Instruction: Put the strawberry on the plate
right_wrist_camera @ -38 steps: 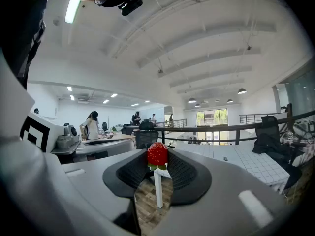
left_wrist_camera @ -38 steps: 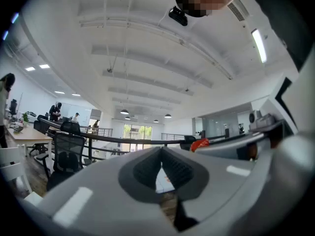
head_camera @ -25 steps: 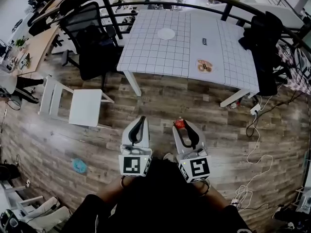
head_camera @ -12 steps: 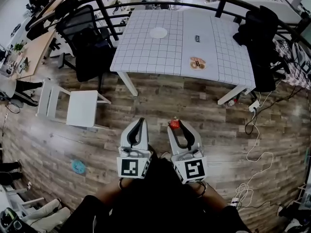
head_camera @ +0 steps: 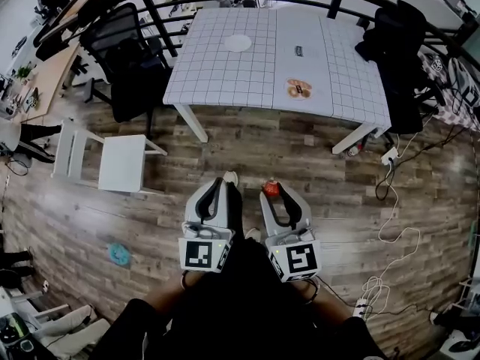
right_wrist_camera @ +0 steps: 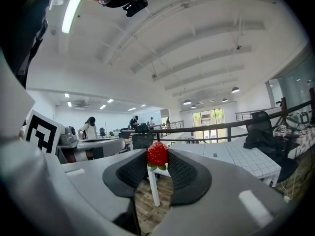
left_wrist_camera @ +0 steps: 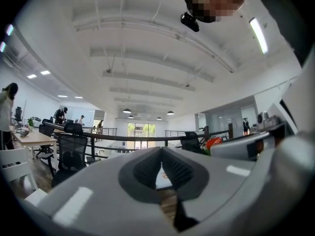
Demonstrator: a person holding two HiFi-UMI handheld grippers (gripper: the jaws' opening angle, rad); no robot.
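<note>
While pinching the strawberry [head_camera: 271, 189] at the tips of the right gripper [head_camera: 276, 196], mid-carry over the wood floor [head_camera: 360, 223], well short of the table [head_camera: 217, 81].
Got the left gripper [head_camera: 217, 183] pressed shut on nothing. Next up, probably: reach the empty white plate [head_camera: 238, 43] toward the table's far left corner, lower, let go. Skip the other plate [head_camera: 298, 89] near the front edge, already holding round snacks.

Wooden floor [head_camera: 262, 148] lies open toward the table [head_camera: 225, 73], white chair [head_camera: 120, 163] left, cables [head_camera: 380, 208] right.
</note>
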